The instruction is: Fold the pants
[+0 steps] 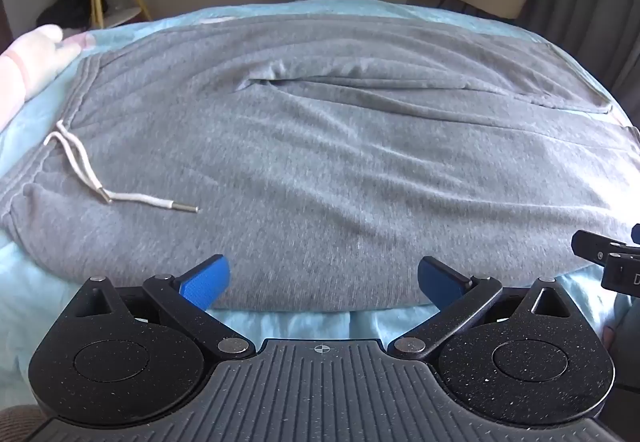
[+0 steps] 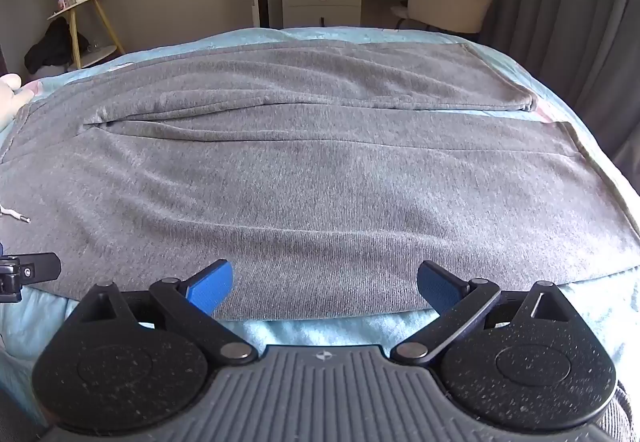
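We are at the very start of the fold: the pants point(image 1: 320, 146) lie spread flat and sideways across the bed point(image 1: 304, 326), waistband to our left with the white drawstring point(image 1: 92, 170) trailing over the cloth, and the two legs running off to the right, where their hems point(image 2: 532, 102) show in the right wrist view. The legs lie side by side, the far one apart from the near one along a long slit that begins at the crotch point(image 1: 256, 80), so no fold has yet been made. Our left gripper point(image 1: 324, 282) hovers over the near edge of the pants toward the waist end, jaws spread wide and holding nothing; our right gripper point(image 2: 325, 288) hovers over the near edge farther along the near leg, likewise wide and empty. Each blue pad point(image 1: 206, 282) sits just above or at the grey edge, and we cannot tell whether any pad touches the cloth. We judge the step in hand to be the approach for the first grasp. The next move, as we see it, calls for both jaws to come down on the near edge, pinch both layers together, and carry the near leg over onto the far one, keeping the edge taut between our hands so it does not sag or wrinkle.
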`<action>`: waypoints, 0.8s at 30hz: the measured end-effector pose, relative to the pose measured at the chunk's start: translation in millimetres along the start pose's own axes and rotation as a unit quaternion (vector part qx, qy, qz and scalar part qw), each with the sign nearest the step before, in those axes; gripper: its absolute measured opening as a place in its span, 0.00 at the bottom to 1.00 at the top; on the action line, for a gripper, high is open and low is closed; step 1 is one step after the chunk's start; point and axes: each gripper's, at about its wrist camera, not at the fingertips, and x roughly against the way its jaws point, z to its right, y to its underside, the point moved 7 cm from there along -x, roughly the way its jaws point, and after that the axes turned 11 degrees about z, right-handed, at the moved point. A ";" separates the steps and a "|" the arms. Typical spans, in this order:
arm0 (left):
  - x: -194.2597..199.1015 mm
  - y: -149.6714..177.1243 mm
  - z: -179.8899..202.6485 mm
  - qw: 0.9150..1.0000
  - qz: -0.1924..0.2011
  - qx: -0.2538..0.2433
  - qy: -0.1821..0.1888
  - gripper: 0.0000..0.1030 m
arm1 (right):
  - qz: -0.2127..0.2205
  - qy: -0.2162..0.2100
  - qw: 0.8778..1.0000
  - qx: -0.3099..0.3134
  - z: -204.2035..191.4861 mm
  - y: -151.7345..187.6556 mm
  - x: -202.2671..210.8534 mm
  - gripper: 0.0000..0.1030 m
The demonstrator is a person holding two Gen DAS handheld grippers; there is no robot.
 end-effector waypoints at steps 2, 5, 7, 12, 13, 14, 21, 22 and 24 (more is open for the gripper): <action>0.3 -0.3 -1.4 1.000 0.001 0.001 0.001 1.00 | 0.000 0.001 1.000 0.000 -0.1 0.0 -0.1 0.96; 0.1 3.5 1.0 1.000 -0.001 -0.002 -0.003 1.00 | 0.000 0.002 1.000 0.001 -0.8 0.0 0.1 0.96; -0.2 4.5 -0.7 1.000 -0.001 -0.001 -0.002 1.00 | 0.000 -0.001 1.000 -0.001 0.1 0.1 -0.5 0.96; -1.0 5.0 -2.1 1.000 -0.004 0.000 -0.002 1.00 | -0.001 0.000 1.000 -0.002 0.4 0.1 -0.6 0.96; -0.7 5.4 -2.5 1.000 -0.004 0.000 -0.002 1.00 | -0.001 0.000 1.000 -0.002 0.4 0.1 -0.6 0.96; -0.3 5.8 -3.0 1.000 -0.004 0.000 -0.002 1.00 | -0.001 0.000 1.000 -0.002 0.4 0.1 -0.4 0.96; -4.5 6.6 -0.5 1.000 -0.007 0.000 -0.004 1.00 | -0.001 -0.001 1.000 -0.002 0.8 0.2 -1.5 0.96; -4.6 7.2 -0.5 1.000 -0.007 0.000 -0.004 1.00 | -0.001 -0.001 1.000 -0.002 0.9 0.2 -1.7 0.96; -4.6 6.6 -0.3 1.000 -0.007 0.000 -0.004 1.00 | 0.000 -0.001 1.000 -0.003 1.0 0.2 -1.8 0.96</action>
